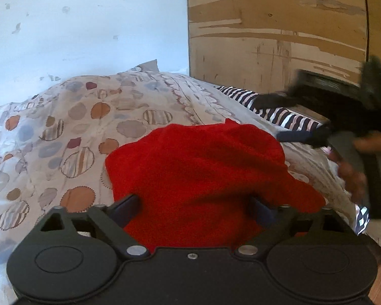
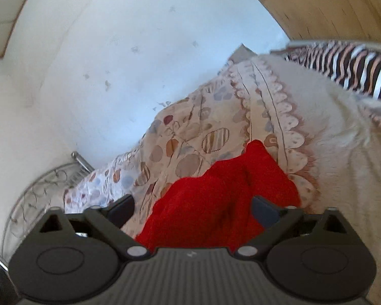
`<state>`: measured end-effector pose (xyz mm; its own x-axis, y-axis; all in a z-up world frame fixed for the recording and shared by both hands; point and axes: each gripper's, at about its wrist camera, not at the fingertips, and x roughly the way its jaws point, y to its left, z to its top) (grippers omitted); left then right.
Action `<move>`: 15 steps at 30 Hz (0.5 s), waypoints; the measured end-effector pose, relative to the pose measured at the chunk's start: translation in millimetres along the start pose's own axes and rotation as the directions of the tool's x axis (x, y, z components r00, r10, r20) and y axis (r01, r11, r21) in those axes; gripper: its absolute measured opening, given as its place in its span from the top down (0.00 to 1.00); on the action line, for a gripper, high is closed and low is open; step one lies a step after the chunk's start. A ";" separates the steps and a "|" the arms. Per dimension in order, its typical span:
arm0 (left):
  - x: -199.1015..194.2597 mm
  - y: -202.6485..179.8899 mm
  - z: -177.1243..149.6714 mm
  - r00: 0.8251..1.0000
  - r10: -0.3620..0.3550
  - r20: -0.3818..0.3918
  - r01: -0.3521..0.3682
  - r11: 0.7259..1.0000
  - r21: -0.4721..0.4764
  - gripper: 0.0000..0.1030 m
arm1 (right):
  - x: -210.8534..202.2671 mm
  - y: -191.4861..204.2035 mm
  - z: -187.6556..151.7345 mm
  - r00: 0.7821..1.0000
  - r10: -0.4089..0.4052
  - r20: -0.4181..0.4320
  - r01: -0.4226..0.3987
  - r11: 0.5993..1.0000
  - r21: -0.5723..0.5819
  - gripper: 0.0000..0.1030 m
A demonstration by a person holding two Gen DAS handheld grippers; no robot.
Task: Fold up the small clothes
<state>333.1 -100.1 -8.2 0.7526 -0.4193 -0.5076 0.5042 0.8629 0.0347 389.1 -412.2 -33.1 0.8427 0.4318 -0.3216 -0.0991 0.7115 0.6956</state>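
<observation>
a home bedroom – patterned duvet, striped sheet.

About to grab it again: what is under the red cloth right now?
The red cloth lies on the patterned bedcover, which shows around its far and left edges. Whatever sits directly beneath the cloth is covered. A striped fabric lies beyond it, apart.

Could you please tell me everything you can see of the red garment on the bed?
The red garment is one plain, bright red piece of soft, fuzzy fabric like fleece or terry. It lies crumpled in a rumpled mound, not folded, on the patterned bedspread. Both views show it close in front of the open fingers of the left gripper and the right gripper; neither visibly clamps it.
</observation>
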 end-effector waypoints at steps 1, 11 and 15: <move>1.1 1.5 0.0 1.000 -0.009 0.003 0.009 1.000 -0.011 0.24 | 8.4 -2.7 2.4 1.000 -0.017 -0.016 0.017 1.000 0.016 0.21; -8.6 -9.8 0.3 0.995 -0.032 0.097 0.031 0.999 0.003 0.79 | 13.7 15.4 9.4 0.998 -0.031 0.053 0.039 0.988 -0.148 0.85; -22.6 -35.2 9.3 0.980 -0.080 0.181 0.062 0.992 0.107 0.82 | -12.8 35.4 36.4 0.985 -0.032 0.172 0.081 0.955 -0.285 0.86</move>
<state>302.3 -123.6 10.0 0.7738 -0.5313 -0.3449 0.5920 0.8003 0.0953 394.0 -412.7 19.1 0.9240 0.3071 -0.2280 -0.1775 0.8723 0.4555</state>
